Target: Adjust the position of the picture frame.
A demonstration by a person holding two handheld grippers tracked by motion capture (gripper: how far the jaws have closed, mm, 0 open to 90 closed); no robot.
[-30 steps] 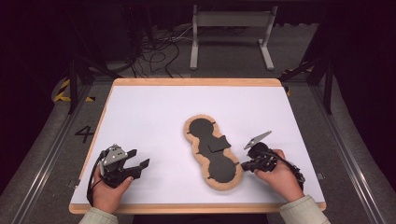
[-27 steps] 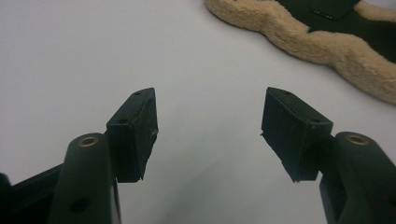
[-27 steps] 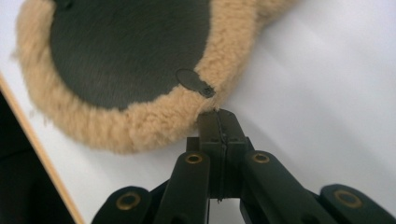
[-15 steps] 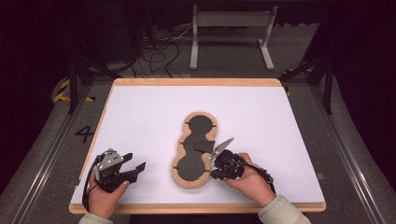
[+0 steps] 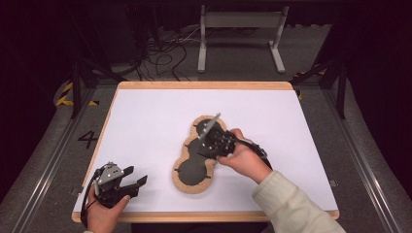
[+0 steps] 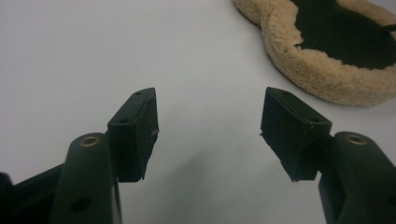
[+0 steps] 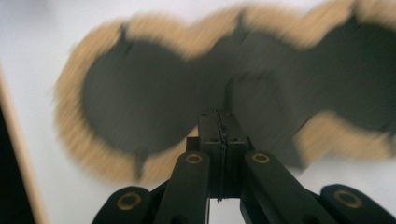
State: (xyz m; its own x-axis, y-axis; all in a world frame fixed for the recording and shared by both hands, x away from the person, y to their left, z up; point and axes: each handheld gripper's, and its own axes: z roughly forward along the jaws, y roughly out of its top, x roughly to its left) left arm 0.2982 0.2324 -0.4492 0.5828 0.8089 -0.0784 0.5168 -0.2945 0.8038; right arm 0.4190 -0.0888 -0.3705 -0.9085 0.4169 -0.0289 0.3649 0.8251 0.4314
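**Fleece-edged pad under right gripper, long axis running near-left to far-right**

The peanut-shaped fleece-edged pad, black in the middle with a tan fuzzy rim, is seen lying flat on the white table top, roughly central. Its long axis is set on a diagonal: one lobe nearer the person and to the left, the other farther off and to the right. The right gripper is placed directly over the pad's waist, at its right-hand rim. In the right gripper view the jaws are pressed together with no gap; the picture is blurred, so whether a fold of the pad is pinched between them cannot be told. From that gripper, the pad stretches out to both sides just ahead of the tips.

The left gripper is held well apart from the pad, low at the near-left corner of the table, jaws spread wide and empty. From it, the pad's near lobe lies ahead and to the right, not touching.

The right hand is judged the nearer by far; any pull or turn would be made about the pad's waist, along or across that diagonal.
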